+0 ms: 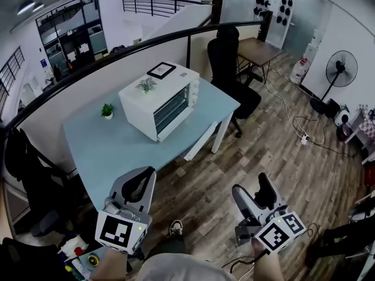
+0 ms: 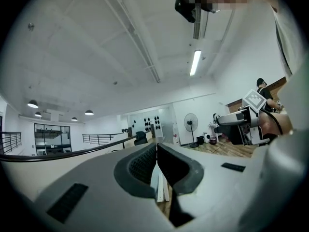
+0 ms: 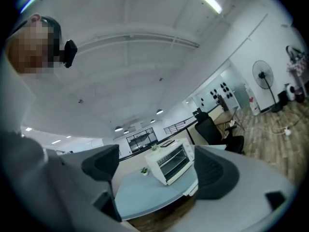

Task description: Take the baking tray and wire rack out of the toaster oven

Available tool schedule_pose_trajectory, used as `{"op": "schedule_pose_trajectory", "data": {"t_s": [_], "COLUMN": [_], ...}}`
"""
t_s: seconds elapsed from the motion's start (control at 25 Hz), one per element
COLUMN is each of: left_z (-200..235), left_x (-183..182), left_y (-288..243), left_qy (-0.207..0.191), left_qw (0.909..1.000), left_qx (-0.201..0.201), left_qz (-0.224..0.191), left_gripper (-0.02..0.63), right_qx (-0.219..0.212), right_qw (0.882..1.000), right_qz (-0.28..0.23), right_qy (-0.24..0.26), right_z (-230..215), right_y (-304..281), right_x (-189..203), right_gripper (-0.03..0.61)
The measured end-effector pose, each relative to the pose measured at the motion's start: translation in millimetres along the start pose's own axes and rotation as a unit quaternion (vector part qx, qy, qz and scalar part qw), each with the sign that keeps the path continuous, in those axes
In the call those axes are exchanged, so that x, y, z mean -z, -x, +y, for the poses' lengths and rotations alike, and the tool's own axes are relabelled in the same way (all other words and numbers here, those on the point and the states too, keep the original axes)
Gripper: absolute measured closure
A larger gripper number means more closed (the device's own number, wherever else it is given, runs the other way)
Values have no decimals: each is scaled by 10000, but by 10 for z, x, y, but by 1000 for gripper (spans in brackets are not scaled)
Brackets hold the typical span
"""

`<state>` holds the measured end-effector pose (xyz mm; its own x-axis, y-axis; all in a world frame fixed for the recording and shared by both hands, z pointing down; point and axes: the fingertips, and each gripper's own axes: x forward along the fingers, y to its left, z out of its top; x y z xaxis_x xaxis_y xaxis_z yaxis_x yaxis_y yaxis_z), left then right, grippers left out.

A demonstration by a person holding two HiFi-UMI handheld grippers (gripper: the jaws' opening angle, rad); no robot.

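Toaster oven (image 1: 159, 101) stands on the pale blue table (image 1: 111, 148), on the half farther from us and toward the right-hand corner. Its glass door is closed and faces the long edge nearest us. We can see dark horizontal lines behind the glass, but we cannot make out the baking tray or the wire rack from here. On the oven's flat top lie a dark-framed panel (image 1: 161, 70) near the back edge and a small sprig of greenery (image 1: 146, 85) nearer the front. A little potted plant (image 1: 107, 110) sits on the table just left of the oven, close to the back edge.

We hold both grippers well short of the oven, low in the head view. The left gripper (image 1: 146, 177) is by the table's near corner. Its two dark pads are pressed together along their length, with nothing between them. The right gripper (image 1: 252, 186) is off the table over the wooden floor (image 1: 293, 168). Its jaws are spread wide and empty, and in its own view the distant oven shows in the gap between them.

A black office chair (image 1: 225, 63) stands beyond the table's right end, and a standing fan (image 1: 340, 69) is farther off to the right.
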<state>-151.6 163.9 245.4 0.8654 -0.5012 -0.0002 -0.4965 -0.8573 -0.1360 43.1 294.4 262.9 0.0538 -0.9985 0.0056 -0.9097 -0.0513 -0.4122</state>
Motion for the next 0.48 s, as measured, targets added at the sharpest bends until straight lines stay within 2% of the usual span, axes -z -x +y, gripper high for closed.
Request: {"op": "schedule_pose_trajectory", "data": {"t_s": [0.2,0.48], "left_z": [514,1062], "left_x": [126,236], "left_y": [-517,-1110], "left_qy": [90,-27], "left_qw": [9999,9999], "left_qx": [0,8], "left_qz": [100,141], "left_gripper": [601,601], "right_qx": [-36,-65], "right_qw": [9996,9973], "right_qz": [133,246], "right_qy": [-254,-690], "right_z": [-182,-418], "right_y": [-782,-1629], "right_x": [66,180], "right_gripper": [106,119]}}
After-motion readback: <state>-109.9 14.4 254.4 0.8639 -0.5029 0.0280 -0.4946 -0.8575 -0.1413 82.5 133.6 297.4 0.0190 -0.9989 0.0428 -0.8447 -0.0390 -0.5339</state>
